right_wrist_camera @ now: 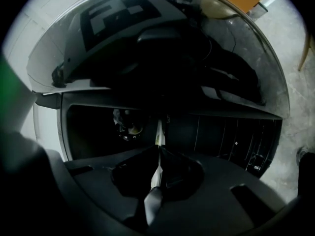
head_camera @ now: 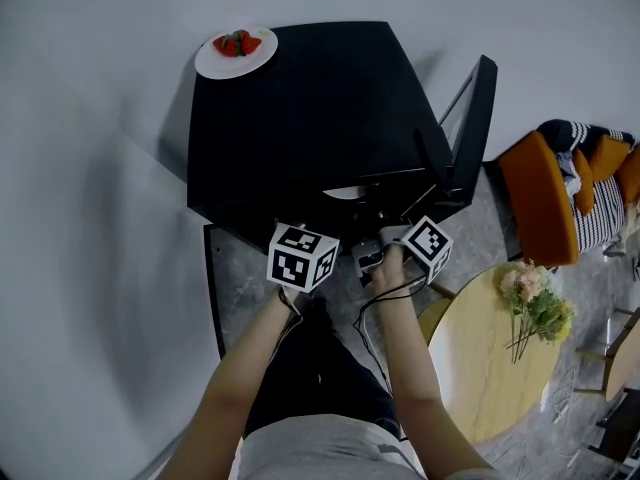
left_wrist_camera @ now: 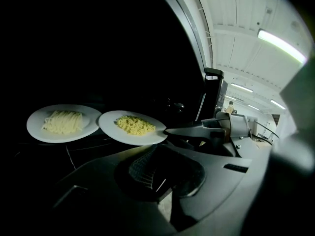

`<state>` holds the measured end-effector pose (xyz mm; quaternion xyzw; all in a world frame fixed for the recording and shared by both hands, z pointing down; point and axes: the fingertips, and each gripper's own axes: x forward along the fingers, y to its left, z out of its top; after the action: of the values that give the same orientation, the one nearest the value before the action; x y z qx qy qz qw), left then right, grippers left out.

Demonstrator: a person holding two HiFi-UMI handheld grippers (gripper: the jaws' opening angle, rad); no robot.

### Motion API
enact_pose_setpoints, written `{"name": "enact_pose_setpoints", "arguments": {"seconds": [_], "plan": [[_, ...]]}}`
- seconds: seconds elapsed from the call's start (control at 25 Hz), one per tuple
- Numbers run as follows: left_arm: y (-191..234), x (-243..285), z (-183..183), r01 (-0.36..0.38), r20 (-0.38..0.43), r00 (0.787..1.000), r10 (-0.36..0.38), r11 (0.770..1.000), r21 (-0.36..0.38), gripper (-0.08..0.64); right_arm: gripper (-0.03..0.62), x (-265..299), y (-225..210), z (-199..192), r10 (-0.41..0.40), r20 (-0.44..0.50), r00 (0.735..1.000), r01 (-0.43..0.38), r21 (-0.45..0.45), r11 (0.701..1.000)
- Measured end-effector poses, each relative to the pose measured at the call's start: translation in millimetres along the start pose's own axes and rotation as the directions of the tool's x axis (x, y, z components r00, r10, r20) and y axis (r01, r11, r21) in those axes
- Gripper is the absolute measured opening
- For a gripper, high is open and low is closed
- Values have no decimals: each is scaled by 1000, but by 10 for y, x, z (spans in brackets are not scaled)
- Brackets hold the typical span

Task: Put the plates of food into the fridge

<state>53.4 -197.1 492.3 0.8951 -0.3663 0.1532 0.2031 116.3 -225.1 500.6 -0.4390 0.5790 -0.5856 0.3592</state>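
Right gripper [right_wrist_camera: 158,149] clamps 1 plate [left_wrist_camera: 132,127] inside black fridge [head_camera: 330,118]; left gripper [left_wrist_camera: 160,178] parted, empty; marbled grey floor [head_camera: 245,288].

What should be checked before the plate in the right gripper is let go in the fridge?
1. Door open: ok.
2. Right gripper shut on yellow plate rim: ok.
3. Yellow plate level: ok.
4. Yellow plate set down and bearing its own weight: cannot tell.
5. Gap to noodle plate: cannot tell; the rims overlap in the left gripper view.
6. Left gripper empty, free for the strawberry plate on the fridge: ok.
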Motion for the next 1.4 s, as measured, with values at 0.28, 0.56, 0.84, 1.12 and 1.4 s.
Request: {"name": "enact_pose_setpoints", "arguments": {"seconds": [0.28,0.56,0.84,1.12,1.4], "plan": [[73,57,31,-18,2,1000,18,999,-30,8,25,26,29,4,4,-6,1000,-4,-16,1000],[167,143,110,-27,14,1000,28,995,-98,8,26,81,58,-15,-6,-49,999,3,-59,998],[266,250,206,-48,17,999,50,991,-125,8,25,-58,30,-119,-47,-84,995,32,-166,986],[395,309,237,-96,33,994,101,987,-129,8,25,-374,173,-416,-62,-114,991,-13,-564,826],[234,105,166,-121,72,990,125,991,-52,9,25,-676,377,-487,-38,-55,998,-19,-777,630]]}}
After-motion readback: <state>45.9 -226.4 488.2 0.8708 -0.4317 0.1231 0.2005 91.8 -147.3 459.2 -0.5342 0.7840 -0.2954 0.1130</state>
